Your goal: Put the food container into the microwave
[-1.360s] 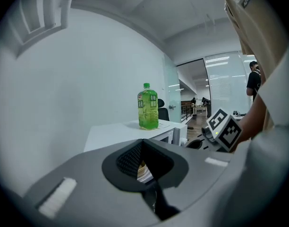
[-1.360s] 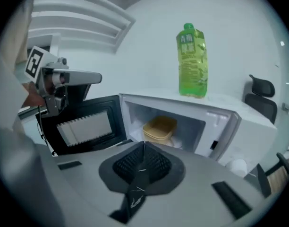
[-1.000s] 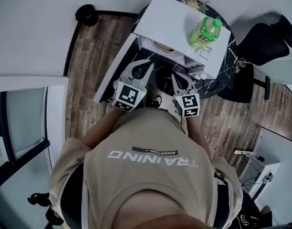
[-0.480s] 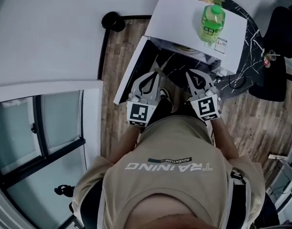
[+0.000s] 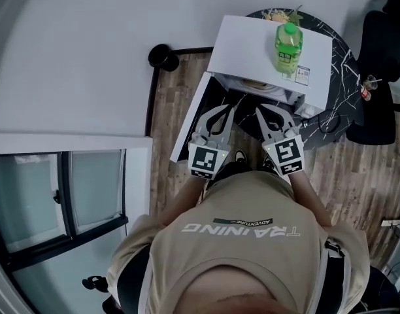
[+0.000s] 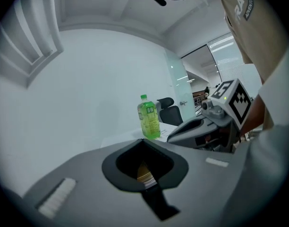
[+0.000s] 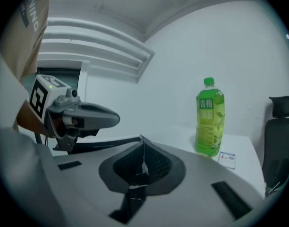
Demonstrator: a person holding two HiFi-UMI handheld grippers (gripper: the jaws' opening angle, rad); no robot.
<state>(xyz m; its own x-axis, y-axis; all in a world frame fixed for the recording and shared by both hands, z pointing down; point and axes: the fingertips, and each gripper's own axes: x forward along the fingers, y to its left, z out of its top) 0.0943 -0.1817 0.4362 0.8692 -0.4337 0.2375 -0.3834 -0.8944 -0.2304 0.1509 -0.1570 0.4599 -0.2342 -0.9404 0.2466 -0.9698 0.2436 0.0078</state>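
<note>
Your left hand-held gripper (image 5: 229, 109) and right hand-held gripper (image 5: 259, 110) are side by side just in front of the open microwave (image 5: 249, 41), each with its jaws closed together on nothing. The food container (image 5: 255, 84) sits inside the microwave, apart from both. The door (image 5: 189, 122) stands open at your left. A green bottle (image 5: 288, 43) stands upright on the microwave, which rests on the dark desk (image 5: 338, 64).

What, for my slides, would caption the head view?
Person holds left gripper and right gripper, jaws shut, before open microwave topped by green bottle.
</note>
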